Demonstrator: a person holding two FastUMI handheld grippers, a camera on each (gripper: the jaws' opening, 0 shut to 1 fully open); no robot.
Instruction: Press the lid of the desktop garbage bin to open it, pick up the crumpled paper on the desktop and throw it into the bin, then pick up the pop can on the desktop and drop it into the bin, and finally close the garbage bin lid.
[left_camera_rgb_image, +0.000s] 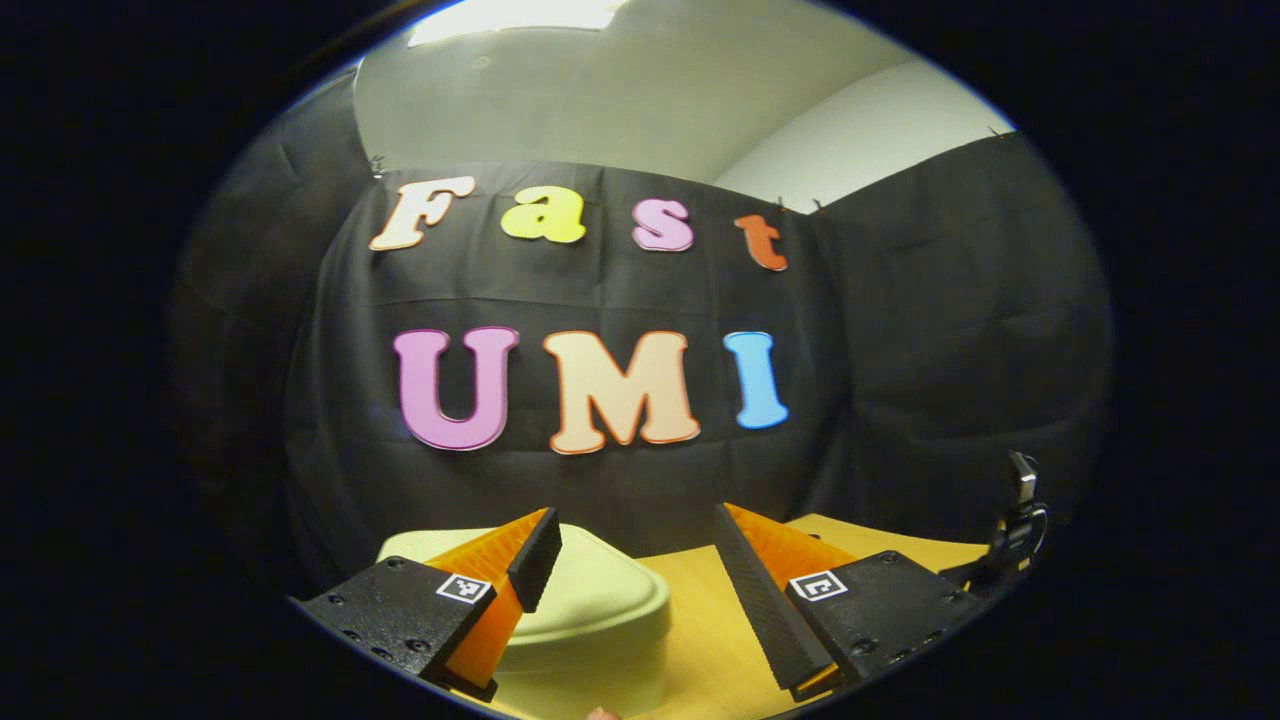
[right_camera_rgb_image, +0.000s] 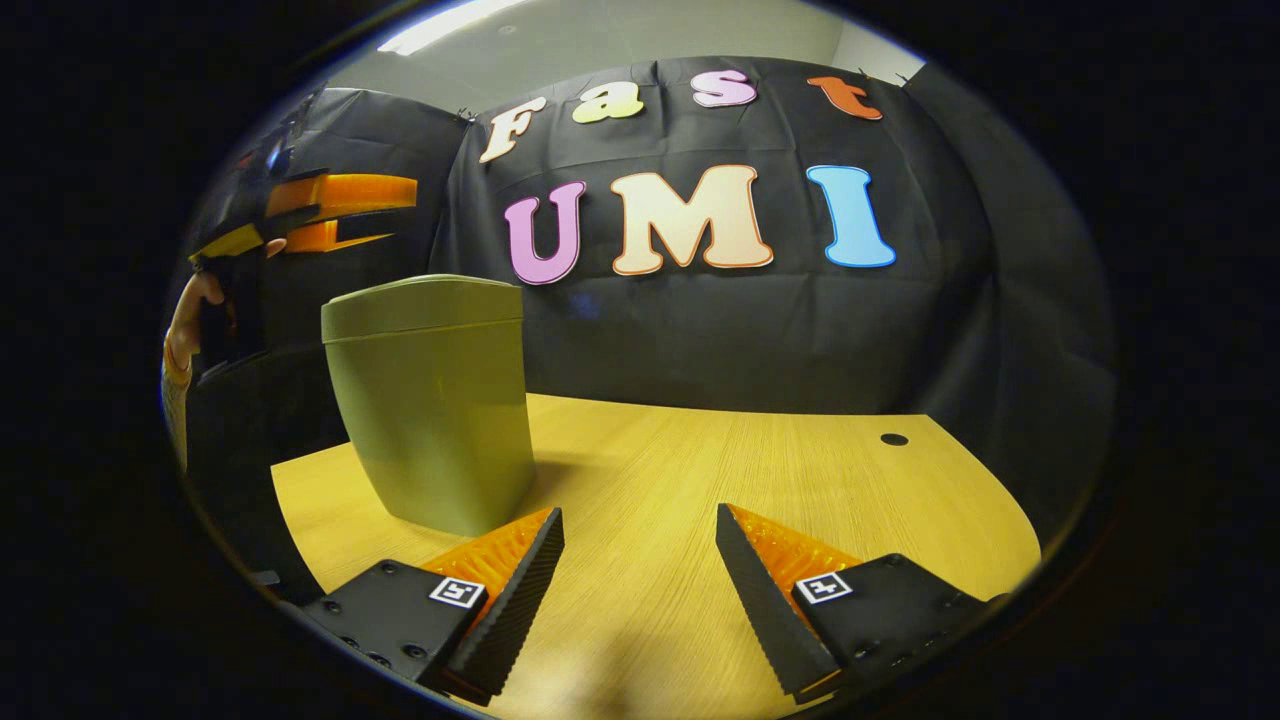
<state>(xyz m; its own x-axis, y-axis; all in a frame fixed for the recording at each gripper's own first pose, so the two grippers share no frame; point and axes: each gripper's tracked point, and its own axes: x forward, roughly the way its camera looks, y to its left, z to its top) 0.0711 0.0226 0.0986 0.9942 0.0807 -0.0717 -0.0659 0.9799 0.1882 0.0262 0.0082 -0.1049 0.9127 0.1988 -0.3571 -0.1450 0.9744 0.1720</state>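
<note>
The bin (right_camera_rgb_image: 430, 400) stands on the desk (right_camera_rgb_image: 700, 470) with its lid (left_camera_rgb_image: 590, 590) closed. The left gripper (left_camera_rgb_image: 635, 560) hangs above the lid, jaws spread and empty. The right gripper (right_camera_rgb_image: 640, 560) sits low over the desk, right of the bin, also spread and empty.

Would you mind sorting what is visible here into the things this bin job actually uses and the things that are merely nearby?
Part of the job:
- garbage bin, lid closed
- left gripper, open above the bin
- right gripper, open over the table

Just nearby:
- wooden table
- small dark hole in the table
- black clamp at the table edge
</note>
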